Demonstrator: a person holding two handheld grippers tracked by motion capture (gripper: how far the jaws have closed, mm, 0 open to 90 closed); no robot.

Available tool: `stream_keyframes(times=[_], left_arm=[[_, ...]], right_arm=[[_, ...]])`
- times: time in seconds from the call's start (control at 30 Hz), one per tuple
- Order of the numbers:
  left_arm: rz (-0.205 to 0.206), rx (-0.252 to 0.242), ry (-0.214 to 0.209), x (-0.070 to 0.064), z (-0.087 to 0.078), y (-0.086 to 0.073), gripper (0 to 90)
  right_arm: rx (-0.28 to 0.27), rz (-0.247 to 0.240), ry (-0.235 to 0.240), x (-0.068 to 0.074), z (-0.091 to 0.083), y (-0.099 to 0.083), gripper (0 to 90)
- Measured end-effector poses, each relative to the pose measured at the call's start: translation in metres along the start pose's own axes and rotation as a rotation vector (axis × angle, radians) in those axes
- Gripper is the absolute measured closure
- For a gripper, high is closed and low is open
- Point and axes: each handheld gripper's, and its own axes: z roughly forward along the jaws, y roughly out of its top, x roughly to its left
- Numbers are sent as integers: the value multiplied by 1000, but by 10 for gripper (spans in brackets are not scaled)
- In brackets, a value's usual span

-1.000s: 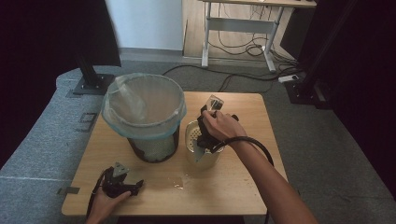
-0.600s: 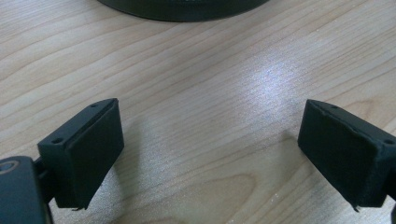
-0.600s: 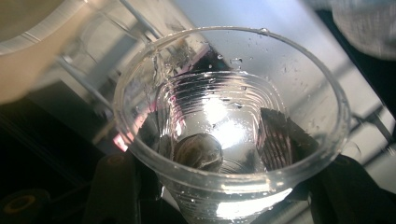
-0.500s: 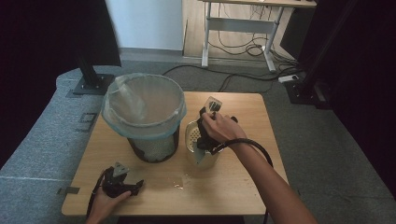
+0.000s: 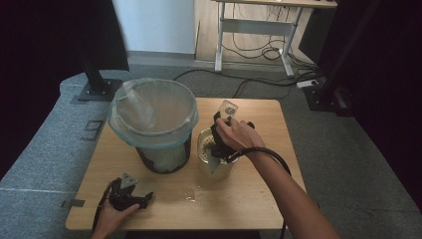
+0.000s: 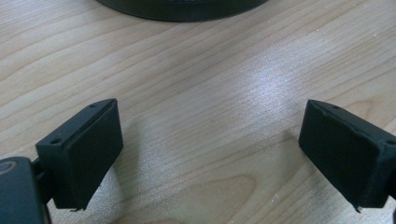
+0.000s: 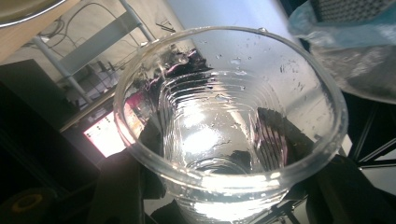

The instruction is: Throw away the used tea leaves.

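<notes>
In the high view my right claw (image 5: 217, 149) sits just right of the frame's centre, held by the right hand (image 5: 238, 135) over a metal pot (image 5: 215, 160) that stands on the tabletop (image 5: 249, 194). The claw grips a clear plastic cup (image 5: 215, 164), tipped mouth-down toward the pot. In the right gripper view I look straight into the cup (image 7: 229, 126): its rim fills the middle of the frame, droplets cling to the inside wall, and the dark jaws show through the ribbed sides, pressed against them from either side. So that claw is closed on the cup, only as wide as the cup's body.

Left of the pot, touching or nearly touching it, stands a black mesh bin (image 5: 161, 157) lined with a pale blue bag (image 5: 152, 112). A corner of the bin and bag (image 7: 341, 42) shows in the upper right of the right gripper view.

My left claw (image 5: 142, 199) rests low in the lower left of the high view, near the front edge of the tabletop, with the left hand (image 5: 112, 219) behind it. In the left gripper view its jaws stand wide apart with bare wood (image 6: 205, 130) between them, holding nothing; the dark base of the bin (image 6: 182, 7) lies at the top edge of the frame. A small wet patch (image 5: 191, 195) glistens on the tabletop between the left claw and the pot.
</notes>
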Motion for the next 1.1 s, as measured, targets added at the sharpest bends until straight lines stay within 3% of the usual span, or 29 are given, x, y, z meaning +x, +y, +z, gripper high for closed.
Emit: stream_keyframes(times=[0.07,0.13,0.33,0.43,0.5,0.57,0.63,0.73,0.8,0.87,0.93,1.1], left_arm=[[0,0,0,0,0,0,57],[0,1,-1,0,0,0,57],[0,0,0,0,0,0,56],[0,0,0,0,0,0,56],[0,0,0,0,0,0,57],[0,1,-1,0,0,0,56],[0,1,-1,0,0,0,56],[0,1,-1,0,0,0,56],[0,1,-1,0,0,0,56],[0,1,-1,0,0,0,56],[0,0,-1,0,0,0,56],[0,0,-1,0,0,0,56]], right_arm=[[-5,4,12,1,-1,-1,480],[-11,66,33,0,-2,-2,479],[-54,311,93,-8,-3,-4,477],[-116,528,154,-13,-1,-10,475],[-127,703,207,-12,0,-14,474],[-145,825,252,-10,1,-18,473],[-176,981,312,-8,2,-23,472],[-221,1145,356,-6,3,-29,472],[-259,1293,396,-3,3,-35,472],[-285,1406,426,0,4,-39,471],[-321,1576,482,5,4,-46,471],[-420,1877,556,13,6,-55,472]])
